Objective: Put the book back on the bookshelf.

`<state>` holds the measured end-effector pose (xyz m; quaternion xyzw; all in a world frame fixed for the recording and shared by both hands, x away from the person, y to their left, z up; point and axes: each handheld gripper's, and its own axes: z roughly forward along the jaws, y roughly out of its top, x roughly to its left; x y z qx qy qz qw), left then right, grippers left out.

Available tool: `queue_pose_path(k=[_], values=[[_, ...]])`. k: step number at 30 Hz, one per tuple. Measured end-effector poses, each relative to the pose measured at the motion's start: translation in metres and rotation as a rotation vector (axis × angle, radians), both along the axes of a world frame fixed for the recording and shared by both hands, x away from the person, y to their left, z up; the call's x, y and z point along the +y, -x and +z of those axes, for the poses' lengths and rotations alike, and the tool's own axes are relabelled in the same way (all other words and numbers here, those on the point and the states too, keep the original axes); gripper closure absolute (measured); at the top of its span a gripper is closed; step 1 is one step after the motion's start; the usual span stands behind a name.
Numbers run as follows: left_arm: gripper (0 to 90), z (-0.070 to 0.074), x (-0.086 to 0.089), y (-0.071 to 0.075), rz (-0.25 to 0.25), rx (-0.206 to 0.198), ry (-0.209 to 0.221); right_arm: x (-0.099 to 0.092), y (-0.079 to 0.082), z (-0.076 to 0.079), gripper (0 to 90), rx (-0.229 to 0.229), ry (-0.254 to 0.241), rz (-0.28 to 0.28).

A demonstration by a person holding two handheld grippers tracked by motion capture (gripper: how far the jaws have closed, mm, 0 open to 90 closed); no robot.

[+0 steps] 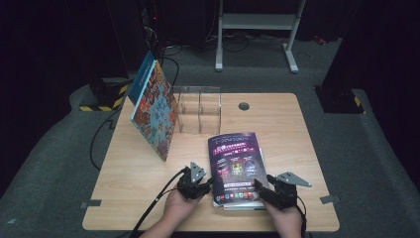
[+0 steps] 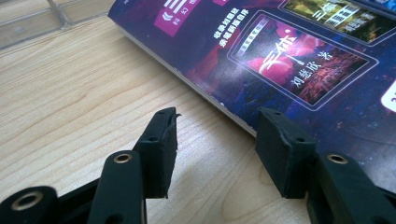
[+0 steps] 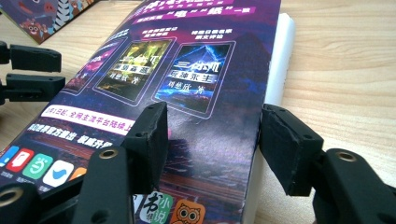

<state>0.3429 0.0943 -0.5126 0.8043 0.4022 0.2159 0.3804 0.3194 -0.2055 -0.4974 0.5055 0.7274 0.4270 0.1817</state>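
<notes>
A purple-covered book (image 1: 236,163) (image 2: 280,60) (image 3: 187,70) lies flat near the table's front edge, with a white block (image 3: 280,56) showing past its right side. My left gripper (image 1: 208,184) (image 2: 217,123) is at the book's left edge. Its jaws stand apart, one over bare wood and one over the cover, and neither pad presses on anything. My right gripper (image 1: 258,191) (image 3: 212,116) straddles the book's right front edge, one jaw above the cover and one beside the white block, also apart. The left gripper (image 3: 56,72) appears at the far left of the right gripper view.
A colourful picture book (image 1: 153,111) stands tilted against a clear acrylic holder (image 1: 200,109) at the back left of the wooden table (image 1: 297,144). A cable hole (image 1: 243,105) lies behind the purple book. A white frame (image 1: 257,22) stands on the floor beyond.
</notes>
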Motion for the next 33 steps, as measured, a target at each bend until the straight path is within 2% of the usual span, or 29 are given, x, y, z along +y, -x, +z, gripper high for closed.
queue_pose_path(k=[1, 3, 4, 6, 7, 11, 15, 18, 22, 24, 27, 28, 31, 33], values=[[48.4, 0.0, 0.0, -0.001, -0.001, 0.006, -0.003, 0.001, 0.001, 0.001, 45.1, -0.01, 0.009, 0.008], [47.9, 0.0, 0.001, -0.002, -0.004, 0.008, -0.001, 0.005, 0.002, 0.002, 49.6, -0.005, -0.009, 0.044], [49.5, 0.001, 0.001, -0.002, -0.004, 0.0, 0.002, 0.009, 0.004, 0.002, 48.0, -0.008, -0.013, 0.072], [49.0, 0.002, 0.001, -0.003, -0.01, 0.002, -0.008, 0.017, 0.006, 0.003, 45.8, -0.027, 0.034, 0.075], [48.6, 0.002, 0.002, -0.004, -0.013, 0.007, -0.008, 0.018, 0.006, 0.004, 45.7, -0.024, 0.036, 0.074], [49.7, 0.0, 0.001, -0.003, -0.013, 0.003, -0.004, 0.013, 0.005, 0.004, 45.8, -0.01, -0.011, 0.085], [51.1, -0.001, -0.001, -0.003, -0.02, 0.005, -0.007, 0.015, 0.006, 0.004, 42.9, -0.01, -0.006, 0.078], [52.2, -0.002, -0.004, -0.002, -0.026, -0.006, -0.024, 0.016, 0.006, 0.002, 40.9, -0.01, 0.001, 0.076], [53.2, 0.0, -0.004, -0.003, -0.024, -0.018, -0.027, 0.012, 0.004, 0.002, 36.0, -0.018, 0.006, 0.039], [47.6, 0.001, 0.0, -0.005, -0.004, -0.009, -0.015, 0.009, 0.003, 0.002, 34.3, -0.013, 0.002, 0.023], [49.0, 0.003, 0.012, -0.006, 0.074, -0.04, -0.055, 0.008, 0.003, 0.002, 34.4, -0.013, -0.006, 0.018], [50.5, 0.002, 0.016, -0.007, 0.085, -0.03, -0.067, 0.008, 0.004, 0.003, 34.4, -0.018, -0.006, 0.016], [50.3, -0.005, 0.019, -0.011, 0.095, -0.004, -0.143, 0.008, 0.004, 0.003, 34.5, -0.019, -0.002, 0.022], [50.2, -0.008, 0.018, -0.012, 0.091, 0.001, -0.131, 0.009, 0.004, 0.003, 34.6, -0.016, -0.001, 0.022]])
